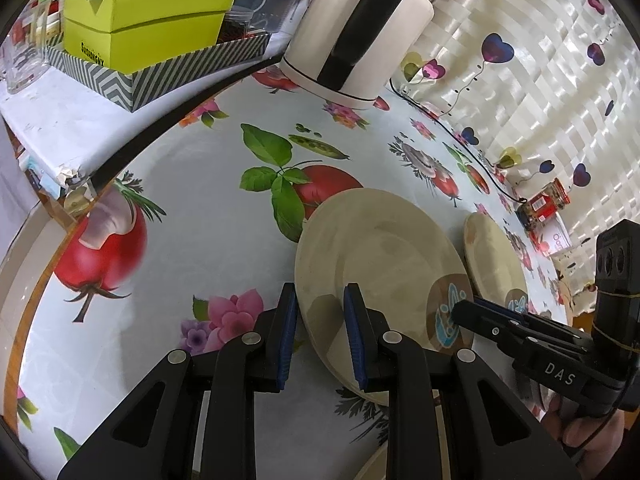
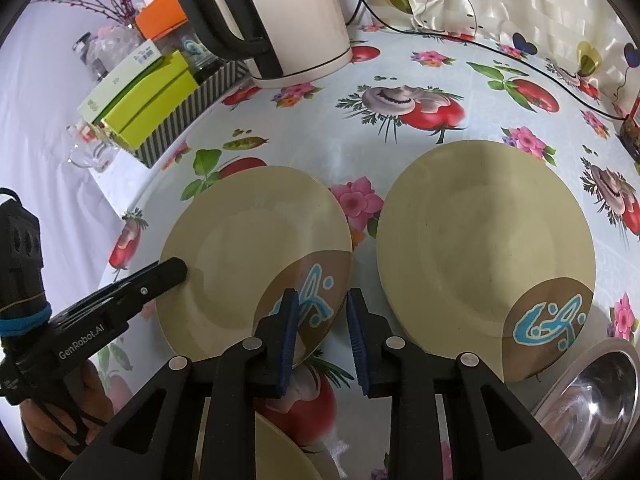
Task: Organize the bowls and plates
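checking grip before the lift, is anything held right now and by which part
The left plate appears held at its rim from both sides: left gripper jaws on the plain edge, right gripper on the brown patterned edge.

The table [image 2: 352, 168] was covered with a glossy oilcloth printed with tomatoes, mushrooms and flowers. Behind it hung a cream woven curtain [image 1: 540, 92] with heart motifs. A white-covered surface [image 1: 52, 120] adjoined the table's side. Lighting was soft and even.

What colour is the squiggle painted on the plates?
Light blue with white edging, on a brown patch; clearest in the right wrist view.
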Tool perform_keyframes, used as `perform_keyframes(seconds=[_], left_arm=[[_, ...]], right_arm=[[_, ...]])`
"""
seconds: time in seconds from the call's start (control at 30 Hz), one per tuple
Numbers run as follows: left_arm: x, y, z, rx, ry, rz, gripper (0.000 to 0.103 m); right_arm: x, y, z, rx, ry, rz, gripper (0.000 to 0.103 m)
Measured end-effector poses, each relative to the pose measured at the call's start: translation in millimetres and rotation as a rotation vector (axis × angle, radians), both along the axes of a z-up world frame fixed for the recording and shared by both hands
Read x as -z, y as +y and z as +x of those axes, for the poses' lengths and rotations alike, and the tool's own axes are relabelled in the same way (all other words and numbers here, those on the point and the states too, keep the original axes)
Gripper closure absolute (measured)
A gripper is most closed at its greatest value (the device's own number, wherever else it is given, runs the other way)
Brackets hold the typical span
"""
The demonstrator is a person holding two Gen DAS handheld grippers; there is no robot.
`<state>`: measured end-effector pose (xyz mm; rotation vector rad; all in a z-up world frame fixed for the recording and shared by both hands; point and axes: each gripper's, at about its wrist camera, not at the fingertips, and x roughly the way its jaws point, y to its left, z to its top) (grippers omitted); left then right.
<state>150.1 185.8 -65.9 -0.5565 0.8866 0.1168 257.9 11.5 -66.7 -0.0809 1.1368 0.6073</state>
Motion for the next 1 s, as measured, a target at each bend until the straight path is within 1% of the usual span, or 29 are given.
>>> perform_keyframes(seconds=[0.2,0.53,0.73,1.0], left_arm=[[-2.8,-0.2,-2.2,0.002,-0.002,0.01,0.078],[-19.9,-8.3,-16.6,0.002,-0.018,0.038,0.078],[-30.5,-17.6,-31.0,0.003,-0.02,0.05,0.078],[-42.1,-36.8,-58.0,0.01,-0.018,0.068,0.078]], right_arm=[[-3.5,-2.4,-1.5,0.004,0.001,0.016,0.08],[-15.3,-6.0,-11.8,-0.004,-0.018,0.031,0.08],[-23.8,-12.8,-24.8,-0.01,-0.024,0.039,0.08],[-33.6,-29.3,-53.4,-0.013,-0.022,0.052,0.08]])
